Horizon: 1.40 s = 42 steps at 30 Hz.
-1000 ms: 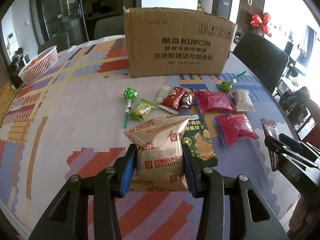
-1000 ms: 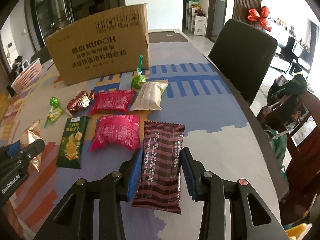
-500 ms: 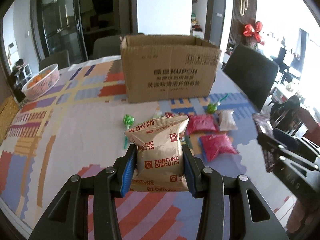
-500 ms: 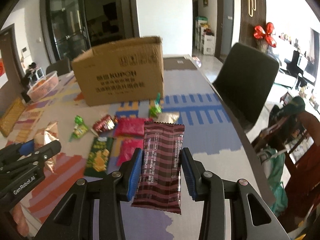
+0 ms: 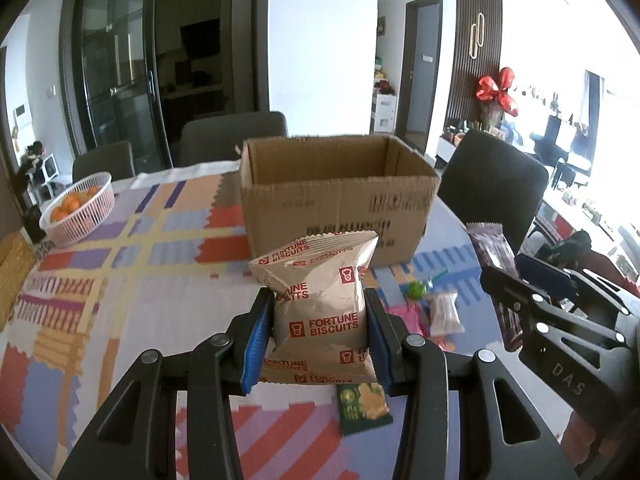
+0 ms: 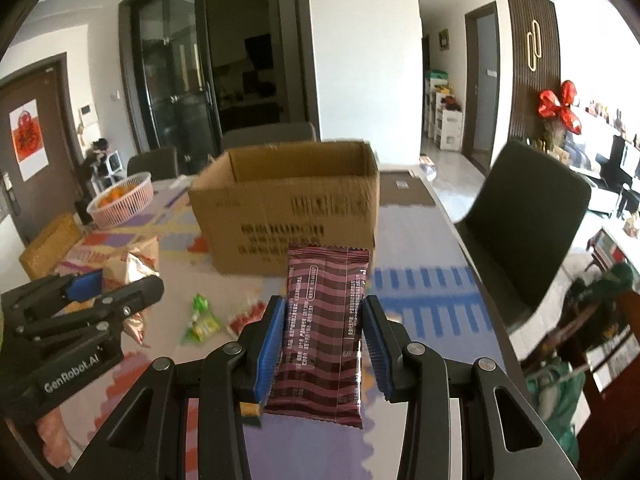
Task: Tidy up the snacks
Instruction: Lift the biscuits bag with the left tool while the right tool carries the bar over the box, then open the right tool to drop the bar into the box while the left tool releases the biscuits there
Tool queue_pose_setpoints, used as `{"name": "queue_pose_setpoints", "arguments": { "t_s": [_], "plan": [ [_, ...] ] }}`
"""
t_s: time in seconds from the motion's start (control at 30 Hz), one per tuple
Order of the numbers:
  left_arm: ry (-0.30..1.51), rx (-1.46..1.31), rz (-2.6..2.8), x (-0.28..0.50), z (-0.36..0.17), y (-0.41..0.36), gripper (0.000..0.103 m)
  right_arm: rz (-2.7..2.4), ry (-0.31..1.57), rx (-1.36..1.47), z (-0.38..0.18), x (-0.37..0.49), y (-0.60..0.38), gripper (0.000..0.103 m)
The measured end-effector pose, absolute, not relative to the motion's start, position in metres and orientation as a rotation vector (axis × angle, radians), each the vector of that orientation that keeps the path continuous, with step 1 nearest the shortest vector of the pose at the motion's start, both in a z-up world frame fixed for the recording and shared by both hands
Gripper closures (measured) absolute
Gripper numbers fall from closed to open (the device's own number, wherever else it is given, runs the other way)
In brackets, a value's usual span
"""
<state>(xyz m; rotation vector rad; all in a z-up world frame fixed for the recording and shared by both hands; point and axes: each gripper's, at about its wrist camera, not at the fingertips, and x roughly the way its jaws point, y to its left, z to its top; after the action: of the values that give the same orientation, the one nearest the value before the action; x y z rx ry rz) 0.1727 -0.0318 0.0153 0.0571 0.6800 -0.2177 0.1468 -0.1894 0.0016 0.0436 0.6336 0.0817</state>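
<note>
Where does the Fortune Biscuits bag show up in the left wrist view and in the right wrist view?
Left wrist view: the Fortune Biscuits bag sits at centre, clamped between the fingers of the left hand-held gripper.
Right wrist view: the same bag shows at the left edge, mostly hidden behind the left hand-held gripper's body.
Shared landmark: the open cardboard box, behind the bag in both views.

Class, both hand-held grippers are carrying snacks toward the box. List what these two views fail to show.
- Cardboard box floor, both views: near wall hides it.
- Box print, right wrist view: motion-blurred.
- Green packet, left wrist view: biscuit bag covers its top.
- Striped bar text, right wrist view: too small.
</note>
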Motion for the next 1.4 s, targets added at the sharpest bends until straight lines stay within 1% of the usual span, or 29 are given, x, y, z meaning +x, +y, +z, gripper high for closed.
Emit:
{"name": "queue_pose_setpoints", "arguments": {
  "t_s": [0.33,0.57,0.8,1.03,1.27,1.4],
  "plan": [
    [0.619,0.070,-0.218,0.209,0.047,-0.032,0.059,0.116,0.597,0.054,0.030,0.194,-0.186,0.062],
    [0.585,0.098,-0.196,0.249,0.074,-0.032,0.059,0.110,0.577,0.037,0.053,0.231,-0.188,0.062],
    [0.618,0.128,-0.201,0.292,0.084,-0.034,0.059,0.115,0.602,0.011,0.070,0.276,-0.189,0.062],
    [0.703,0.123,-0.202,0.334,0.081,-0.035,0.059,0.148,0.656,-0.021,0.071,0.313,-0.181,0.062],
    [0.788,0.121,-0.208,0.369,0.060,-0.042,0.059,0.154,0.698,-0.042,0.066,0.338,-0.178,0.062],
    [0.803,0.132,-0.207,0.378,0.050,-0.047,0.059,0.152,0.714,-0.048,0.060,0.349,-0.178,0.062]
  ]
}}
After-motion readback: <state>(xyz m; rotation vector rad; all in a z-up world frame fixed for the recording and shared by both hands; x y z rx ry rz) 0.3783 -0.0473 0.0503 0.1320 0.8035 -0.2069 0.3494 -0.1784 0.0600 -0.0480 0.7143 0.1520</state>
